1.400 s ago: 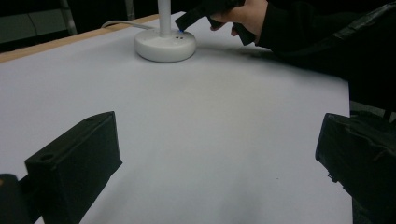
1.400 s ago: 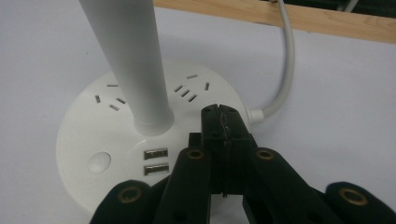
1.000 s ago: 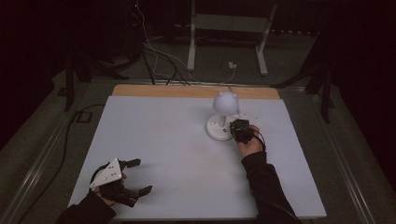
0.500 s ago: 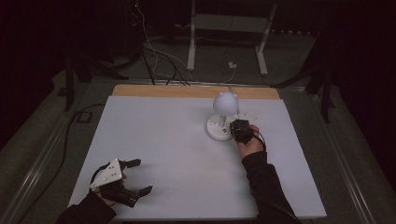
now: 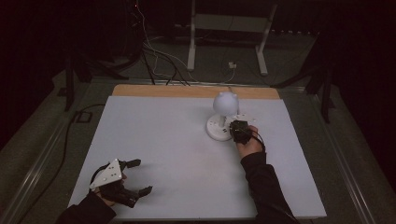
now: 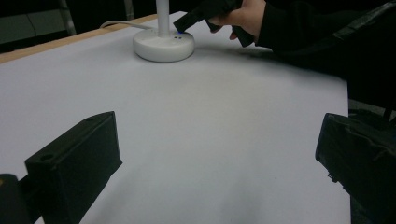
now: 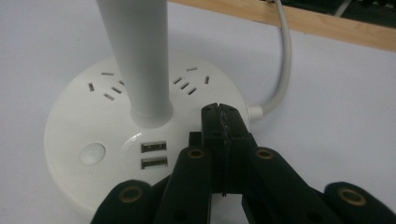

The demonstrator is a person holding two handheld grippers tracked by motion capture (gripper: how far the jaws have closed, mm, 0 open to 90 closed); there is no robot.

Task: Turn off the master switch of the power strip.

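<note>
— Black jaws first, nearest the person: the left gripper (image 5: 122, 179) rests at about 7 o'clock on the white table (image 5: 159, 140), jaws spread wide, nothing between them. Its own view shows bare tabletop in the gap. Idle, I judge.

— And the working hand?

— Further out, roughly 1 o'clock from table centre. The right gripper (image 7: 223, 122) has its jaws pressed together, nothing gripped, tips poised over the near edge of the lamp base (image 7: 93, 140). Whether the tips touch the plastic, I cannot tell.

— Where exactly is the lamp?

— White desk lamp, round base flat on the table, well short of the wooden strip (image 5: 187, 90) at the far edge. The stem (image 7: 137, 56) rises from the base's middle to a rounded head (image 5: 225, 102). The base carries socket slots, two USB ports (image 7: 153, 155) and a round button (image 7: 92, 153). Its cord (image 7: 283, 60) leaves at the back toward 12 o'clock.

— Step in hand?

— Judging by the closed tips used as a poker: lining up to press a control on the base. The lamp head looks unlit.

— What does the next move call for?

— The button sits at about 9 o'clock from the tips, past the USB ports. So a small sideways shift, then a straight, light push down. Risk: tips slipping into a port or nudging the base.
</note>
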